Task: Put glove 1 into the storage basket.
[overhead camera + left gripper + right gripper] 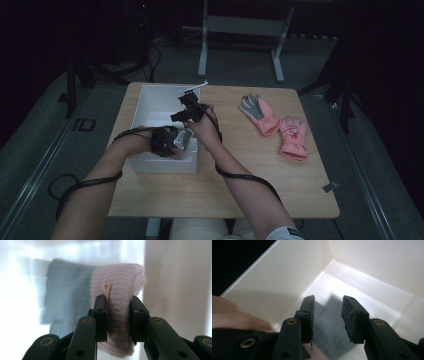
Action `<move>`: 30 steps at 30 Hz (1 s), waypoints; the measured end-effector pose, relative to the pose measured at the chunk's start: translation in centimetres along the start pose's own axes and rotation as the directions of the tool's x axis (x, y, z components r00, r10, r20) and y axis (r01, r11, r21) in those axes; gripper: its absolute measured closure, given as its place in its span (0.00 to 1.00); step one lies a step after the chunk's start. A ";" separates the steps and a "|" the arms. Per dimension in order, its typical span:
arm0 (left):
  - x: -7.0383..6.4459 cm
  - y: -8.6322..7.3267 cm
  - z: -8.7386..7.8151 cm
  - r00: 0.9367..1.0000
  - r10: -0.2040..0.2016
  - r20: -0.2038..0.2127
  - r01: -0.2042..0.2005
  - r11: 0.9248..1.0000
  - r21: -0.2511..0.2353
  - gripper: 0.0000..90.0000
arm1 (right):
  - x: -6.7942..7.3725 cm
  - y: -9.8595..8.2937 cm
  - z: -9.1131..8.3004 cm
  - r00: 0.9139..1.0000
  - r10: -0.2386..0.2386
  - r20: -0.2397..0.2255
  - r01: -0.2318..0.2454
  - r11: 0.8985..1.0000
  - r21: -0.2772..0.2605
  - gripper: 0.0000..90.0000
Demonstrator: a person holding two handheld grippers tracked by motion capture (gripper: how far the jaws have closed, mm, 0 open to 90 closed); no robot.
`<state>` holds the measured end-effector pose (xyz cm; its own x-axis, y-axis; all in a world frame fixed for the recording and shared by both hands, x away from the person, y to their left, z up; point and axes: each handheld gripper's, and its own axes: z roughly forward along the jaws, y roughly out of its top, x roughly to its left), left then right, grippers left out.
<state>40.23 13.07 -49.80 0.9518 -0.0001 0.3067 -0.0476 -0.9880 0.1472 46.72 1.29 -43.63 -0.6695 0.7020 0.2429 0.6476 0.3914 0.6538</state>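
A knitted piece, pink at one end and grey at the other (117, 282), hangs inside a white box (150, 91). My left gripper (116, 312) is shut on its pink end, beside the box's wall (175, 290). In the high view the left gripper (165, 141) is at the box's near side. My right gripper (187, 107) is above the box's right part. Its jaws stand open (328, 315) over the piece's grey end (329, 325), with no contact that I can see.
The box stands at the left of a wooden table (240, 175). Two pink gloves (260, 116) (293, 138) lie on the table's right part. A small grey item (328, 187) lies near the front right corner. A hand (234, 317) is beside the right gripper.
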 end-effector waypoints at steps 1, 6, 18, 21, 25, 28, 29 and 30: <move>0.0 0.0 0.3 1.000 -0.010 -0.007 0.011 1.000 0.010 0.79 | -0.1 0.1 -0.3 1.000 -0.001 -0.003 0.001 1.000 -0.009 0.67; 0.3 0.2 0.2 0.999 -0.042 -0.004 0.042 0.999 0.013 0.71 | -0.7 0.1 -2.2 1.000 0.003 -0.028 -0.004 0.999 -0.043 0.62; 0.8 -0.6 -4.3 0.968 -0.248 -0.030 0.239 0.954 -0.180 0.60 | -1.6 -1.2 -7.7 0.998 -0.040 -0.041 0.034 0.990 -0.140 0.57; 0.8 -0.7 -5.5 0.957 -0.290 -0.012 0.282 0.939 -0.197 0.63 | -2.2 -2.1 -9.2 0.998 -0.057 -0.032 0.051 0.988 -0.148 0.56; 0.4 -0.6 -6.6 0.956 -0.291 -0.019 0.278 0.929 -0.244 0.63 | -3.0 -3.4 -10.3 0.996 -0.083 -0.013 0.080 0.986 -0.145 0.53; 0.1 0.0 -7.3 0.955 -0.296 -0.012 0.282 0.923 -0.262 0.65 | -3.8 -4.4 -11.1 0.996 -0.091 0.003 0.090 0.985 -0.145 0.52; 0.0 0.3 -7.6 0.956 -0.293 -0.016 0.278 0.923 -0.266 0.65 | -4.1 -4.8 -11.3 0.996 -0.090 0.006 0.090 0.986 -0.142 0.51; -0.1 0.6 -7.8 0.956 -0.292 -0.018 0.276 0.921 -0.273 0.65 | -4.5 -5.1 -11.5 0.996 -0.089 0.009 0.089 0.986 -0.144 0.49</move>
<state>37.78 13.70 -42.39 0.9187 0.2911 0.2668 0.1365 -0.8681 0.4773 42.18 -10.70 -39.80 -0.7211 0.6698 0.1772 0.5262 0.3631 0.7690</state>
